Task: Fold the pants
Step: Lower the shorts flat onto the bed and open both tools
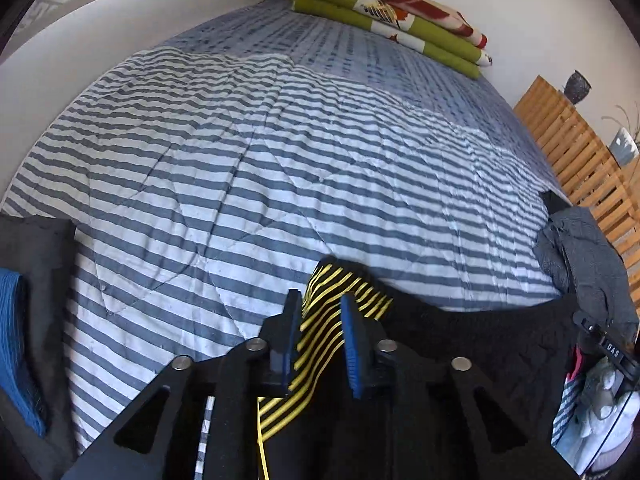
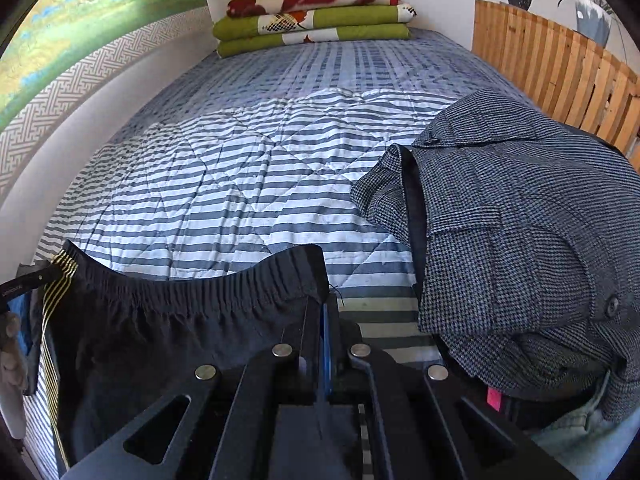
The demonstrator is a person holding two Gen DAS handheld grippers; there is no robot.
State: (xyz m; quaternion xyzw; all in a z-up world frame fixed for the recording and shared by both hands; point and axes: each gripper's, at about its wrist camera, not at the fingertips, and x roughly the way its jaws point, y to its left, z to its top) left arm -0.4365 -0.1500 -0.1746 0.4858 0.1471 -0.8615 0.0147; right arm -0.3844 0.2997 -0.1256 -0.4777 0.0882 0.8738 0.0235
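The black pants, with an elastic waistband and yellow side stripes, hang by the waistband above the near edge of the bed. In the left wrist view my left gripper is shut on the yellow-striped side of the waistband, with fabric bunched between its blue pads. My right gripper is shut on the other end of the waistband, which sags between the two. The pants' legs drop below both views and are hidden.
A grey-and-white striped quilt covers the bed. Folded green and red blankets lie at the far end. A grey houndstooth coat is heaped at the right, with a wooden slatted board behind. Dark and blue cloth lies at the left.
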